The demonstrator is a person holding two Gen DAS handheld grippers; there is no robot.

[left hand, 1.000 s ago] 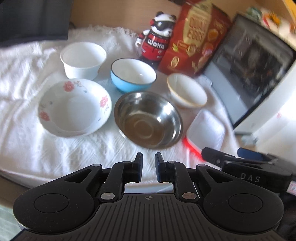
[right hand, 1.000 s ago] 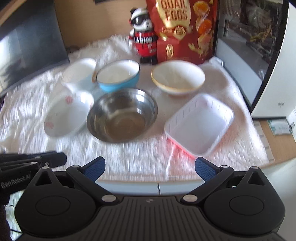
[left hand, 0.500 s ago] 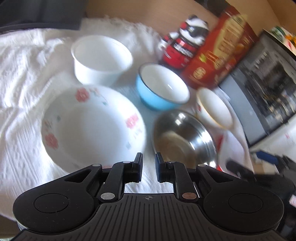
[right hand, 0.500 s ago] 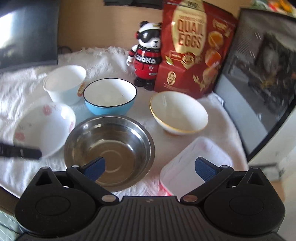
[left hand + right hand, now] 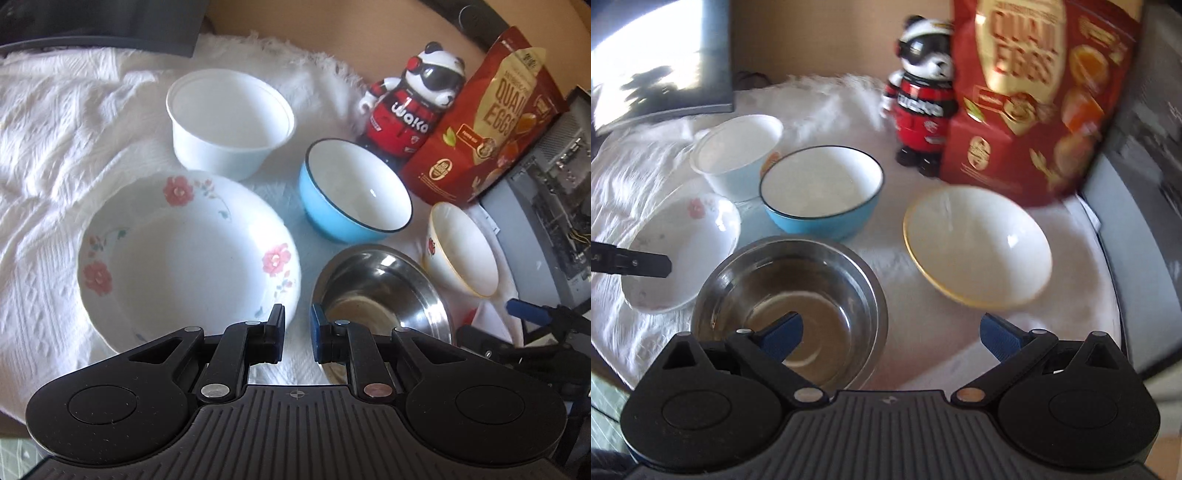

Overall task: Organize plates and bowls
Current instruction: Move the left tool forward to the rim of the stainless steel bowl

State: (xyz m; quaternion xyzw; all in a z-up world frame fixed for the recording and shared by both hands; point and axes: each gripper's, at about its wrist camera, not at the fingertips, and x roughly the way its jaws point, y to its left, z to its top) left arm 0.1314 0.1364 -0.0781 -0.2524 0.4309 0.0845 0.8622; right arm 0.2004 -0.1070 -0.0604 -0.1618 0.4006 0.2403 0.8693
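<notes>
Several dishes sit on a white cloth. A flowered plate point(image 5: 184, 258) lies at the left, a white plastic bowl point(image 5: 229, 118) behind it, a blue bowl point(image 5: 354, 192) in the middle, a steel bowl point(image 5: 384, 291) in front and a gold-rimmed white bowl point(image 5: 461, 251) at the right. My left gripper point(image 5: 297, 332) is nearly shut and empty, above the gap between the flowered plate and the steel bowl. My right gripper point(image 5: 890, 334) is open and empty, low over the cloth between the steel bowl point(image 5: 790, 295) and the gold-rimmed bowl point(image 5: 979, 243).
A panda figure point(image 5: 923, 99) and a red quail-egg bag point(image 5: 1038, 85) stand at the back. A dark appliance point(image 5: 554, 206) is at the right edge. A dark screen point(image 5: 661, 62) stands at the back left. The white cloth point(image 5: 48, 155) is rumpled at the left.
Both grippers have moved forward and lower over the dishes. The left one has swung left toward the flowered plate. The white square tray has dropped out of the right view.
</notes>
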